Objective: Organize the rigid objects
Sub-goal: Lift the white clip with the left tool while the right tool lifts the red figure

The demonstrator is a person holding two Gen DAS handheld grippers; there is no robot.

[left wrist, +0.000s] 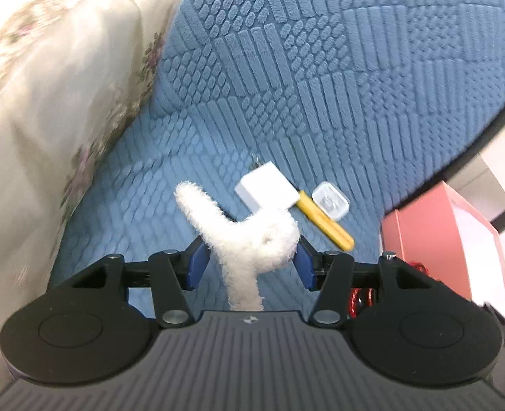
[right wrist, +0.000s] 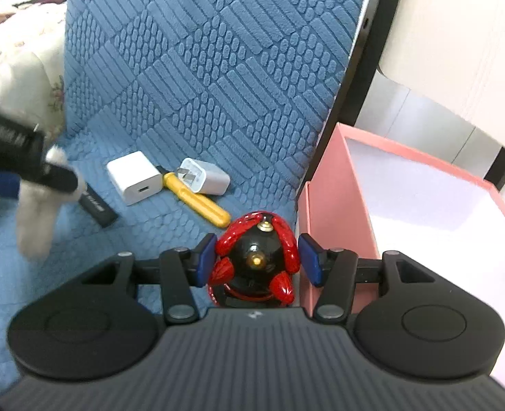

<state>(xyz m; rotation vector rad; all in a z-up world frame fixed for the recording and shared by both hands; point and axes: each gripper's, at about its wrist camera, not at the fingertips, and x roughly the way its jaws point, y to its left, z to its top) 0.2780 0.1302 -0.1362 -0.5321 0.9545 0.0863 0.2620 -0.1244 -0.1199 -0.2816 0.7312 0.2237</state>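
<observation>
My left gripper [left wrist: 250, 257] is shut on a white fluffy plush toy [left wrist: 249, 236] and holds it above the blue sofa cushion [left wrist: 321, 85]. My right gripper [right wrist: 257, 258] is shut on a red and black flexible mini tripod [right wrist: 255, 260], beside the pink box [right wrist: 413, 202]. On the cushion lie a white charger cube [right wrist: 134, 177], a second white plug adapter [right wrist: 206, 176], a yellow-handled tool [right wrist: 197, 198] and a black flat stick [right wrist: 98, 207]. The left gripper with the plush also shows in the right wrist view [right wrist: 36, 202].
The pink box has a white inside and stands open at the sofa's right edge; it also shows in the left wrist view [left wrist: 434, 236]. A floral cloth [left wrist: 46, 102] covers the sofa to the left. A white chair seat [right wrist: 458, 51] is behind the box.
</observation>
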